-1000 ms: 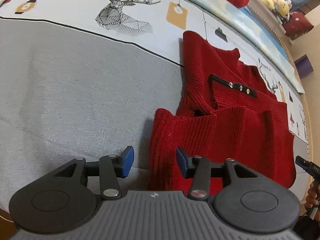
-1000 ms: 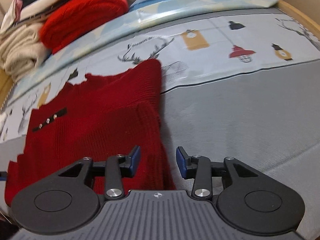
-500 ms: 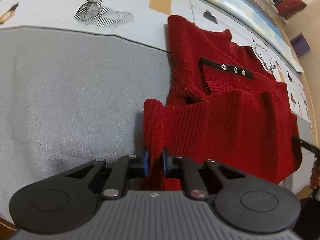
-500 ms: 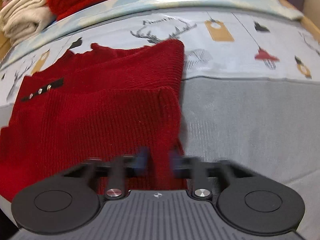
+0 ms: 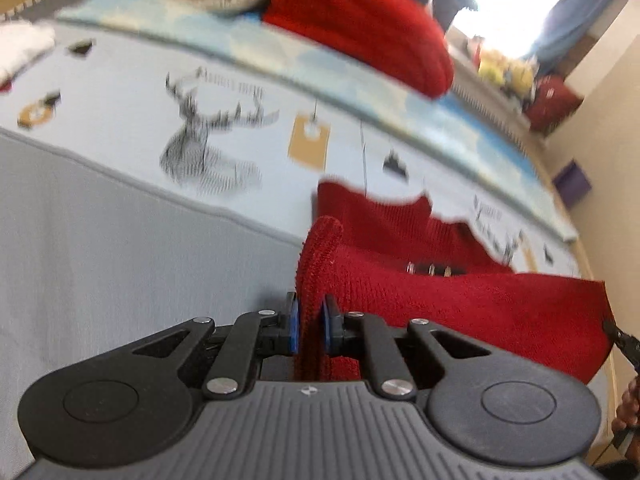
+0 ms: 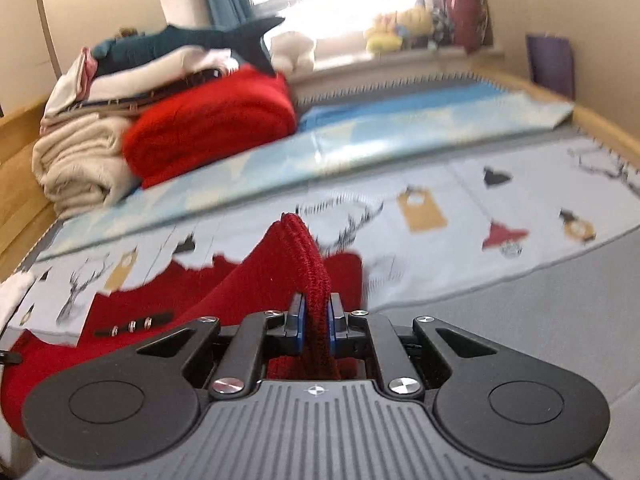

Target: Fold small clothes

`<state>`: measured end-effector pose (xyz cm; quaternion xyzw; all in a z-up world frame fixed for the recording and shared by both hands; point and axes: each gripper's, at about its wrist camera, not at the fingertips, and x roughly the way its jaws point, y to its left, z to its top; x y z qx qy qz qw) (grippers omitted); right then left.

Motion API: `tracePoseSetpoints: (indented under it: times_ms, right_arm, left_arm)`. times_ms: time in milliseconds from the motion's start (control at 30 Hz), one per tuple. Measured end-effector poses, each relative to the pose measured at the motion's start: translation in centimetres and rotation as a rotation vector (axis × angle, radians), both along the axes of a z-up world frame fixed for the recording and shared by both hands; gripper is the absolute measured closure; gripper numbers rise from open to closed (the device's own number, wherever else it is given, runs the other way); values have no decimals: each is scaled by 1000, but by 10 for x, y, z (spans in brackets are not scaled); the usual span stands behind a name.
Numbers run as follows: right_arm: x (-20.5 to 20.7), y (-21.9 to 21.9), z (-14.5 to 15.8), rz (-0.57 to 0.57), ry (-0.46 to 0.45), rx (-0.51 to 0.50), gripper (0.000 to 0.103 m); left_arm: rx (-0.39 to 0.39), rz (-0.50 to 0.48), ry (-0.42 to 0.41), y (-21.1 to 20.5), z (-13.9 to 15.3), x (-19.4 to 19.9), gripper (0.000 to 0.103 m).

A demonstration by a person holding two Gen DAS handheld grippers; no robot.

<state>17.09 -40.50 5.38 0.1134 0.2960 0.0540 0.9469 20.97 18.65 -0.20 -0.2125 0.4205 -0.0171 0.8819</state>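
Note:
A small red knit sweater (image 5: pixel 460 304) with a black button strip (image 5: pixel 430 269) lies on the bed. Its near edge is raised off the sheet. My left gripper (image 5: pixel 309 324) is shut on the left corner of that edge, red knit squeezed between the blue pads. In the right wrist view my right gripper (image 6: pixel 316 326) is shut on the right corner of the sweater (image 6: pixel 192 300), which bunches up in a ridge above the fingers. The button strip (image 6: pixel 134 325) shows at the lower left there. The far half of the sweater still rests flat.
The bed has a grey cover (image 5: pixel 120 264) and a pale sheet printed with deer and tags (image 5: pixel 208 140). A stack of folded clothes, red (image 6: pixel 212 124) and beige (image 6: pixel 76 168), sits at the back. Plush toys line the windowsill (image 6: pixel 400 32). A purple box (image 6: pixel 550 60) stands at the far right.
Both grippers went from open beside the sweater's near corners to shut on them. Both have since risen and tilted up, lifting the near edge off the bed.

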Motion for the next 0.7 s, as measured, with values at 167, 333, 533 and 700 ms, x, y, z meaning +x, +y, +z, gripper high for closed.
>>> tracePoseSetpoints:
  times_ms: [167,333,533,700]
  right_arm:
    - [1,11,13,-3,-123,-49,93]
    - [16,23,10,-21,-135,-134,93]
    - [35,31,0,-27,-87,-188,93]
    - [48,37,-5,-35,-118,-220,93]
  left_arm:
    - [62,19,-110,-5,18,5,91]
    - [86,14,-116,-10,18,18,91]
    - [156,-30,-104,-25,4,47,91]
    - [171,-19,-131,-25,1,63,91]
